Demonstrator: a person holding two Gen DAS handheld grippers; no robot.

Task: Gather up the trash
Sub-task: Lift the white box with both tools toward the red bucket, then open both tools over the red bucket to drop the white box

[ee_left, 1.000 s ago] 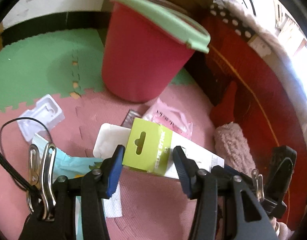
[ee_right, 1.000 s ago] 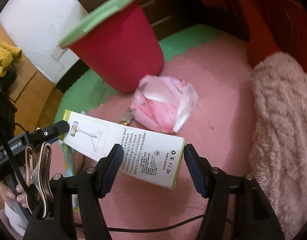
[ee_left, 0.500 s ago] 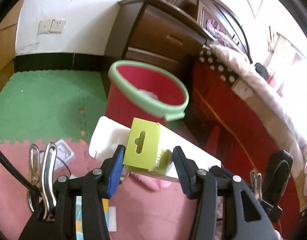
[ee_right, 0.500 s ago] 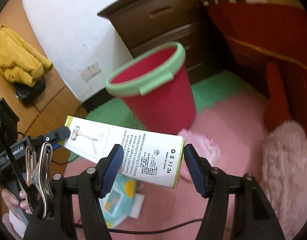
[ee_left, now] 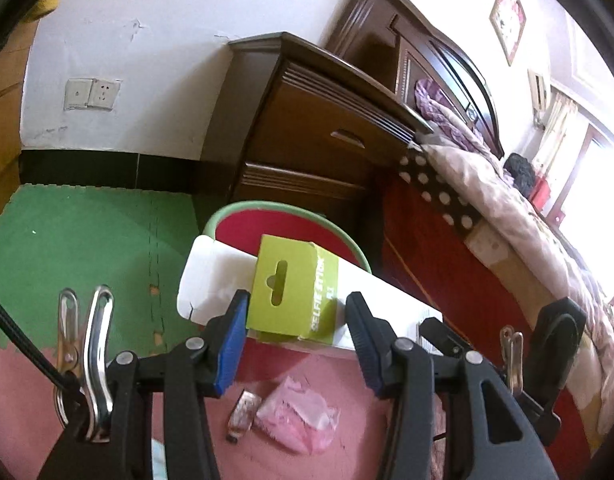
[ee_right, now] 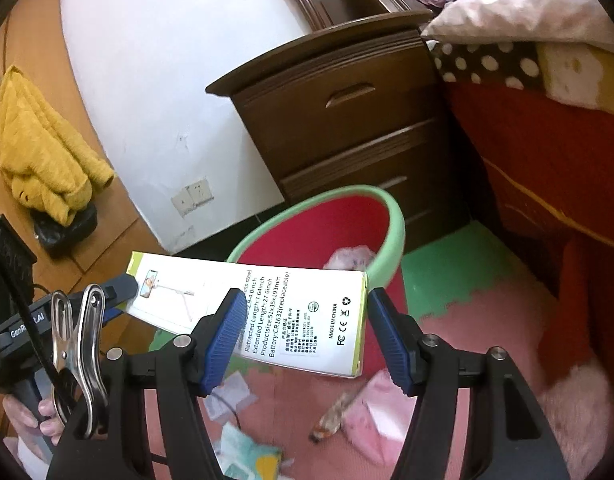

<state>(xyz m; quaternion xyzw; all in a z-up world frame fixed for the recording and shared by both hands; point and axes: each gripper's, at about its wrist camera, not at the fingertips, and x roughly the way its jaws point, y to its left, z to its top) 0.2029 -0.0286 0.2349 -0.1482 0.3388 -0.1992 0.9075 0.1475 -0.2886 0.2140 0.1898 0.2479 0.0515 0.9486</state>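
Selfie stick box (ee_left: 295,292): left wrist view; lime-green end with a hang-tab slot and white side, carried in the air in front of the red bin (ee_left: 285,232)
Left gripper (ee_left: 297,320): blue pads clamped on the green end of the box, one on each side
Floor below: pink wrapper (ee_left: 299,424) and a small dark packet (ee_left: 243,416) lie side by side on the pink mat (ee_left: 23,392); green mat (ee_left: 87,240) beyond
Background: brown nightstand (ee_left: 315,144) behind the bin; bed (ee_left: 487,216) at right

Box, right wrist view (ee_right: 303,316): white printed face, lime edge; its far end lies across the bin's green rim (ee_right: 395,232)
Right gripper (ee_right: 303,336): left pad overlaps the printed face, right pad sits at the lime edge; grasping the box
Bin contents: crumpled pale trash (ee_right: 351,258) inside
Left gripper, seen from here (ee_right: 119,288): holds the box's far end; a hand (ee_right: 31,416) grips its handle
Elsewhere: yellow garment (ee_right: 43,148) on the wooden floor; paper scraps (ee_right: 231,396) on the pink mat
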